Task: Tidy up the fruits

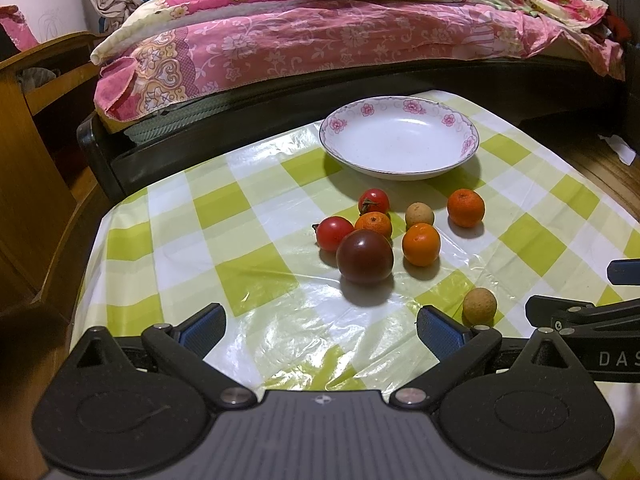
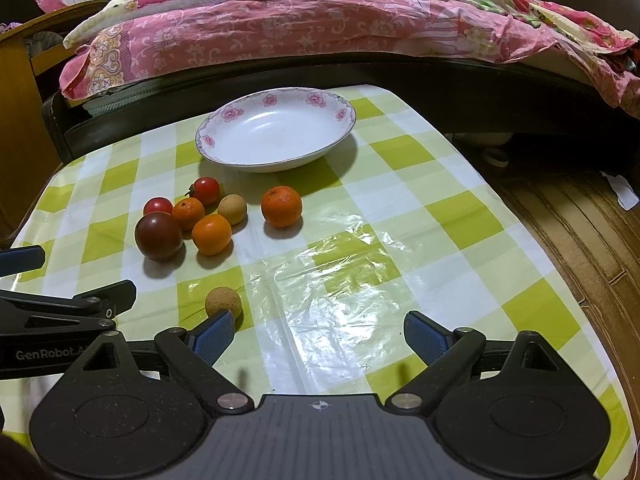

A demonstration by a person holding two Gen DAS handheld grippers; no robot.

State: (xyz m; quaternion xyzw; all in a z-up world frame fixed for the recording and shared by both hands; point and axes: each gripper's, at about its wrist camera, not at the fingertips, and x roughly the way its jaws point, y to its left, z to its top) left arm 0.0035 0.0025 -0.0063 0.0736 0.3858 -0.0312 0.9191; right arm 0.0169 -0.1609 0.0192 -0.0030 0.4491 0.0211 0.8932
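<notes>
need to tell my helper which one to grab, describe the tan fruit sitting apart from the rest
Start at the white floral plate on the checked tablecloth; the fruit cluster lies in front of it. Nearer the camera, alone, sits the lone tan fruit: round, rough-skinned, touching nothing.

Indoor light was warm and moderate, from overhead. Strong glare sat on the plastic tablecloth (image 2: 320, 300) around centre to 6 o'clock. Fruit shadows fell short toward 6 o'clock. Heavy fisheye bending showed at the rims, with dark vignetted corners. Focus was sharp mid-frame, slightly soft and noisy on the bed (image 1: 320, 40) at 12 o'clock.
</notes>
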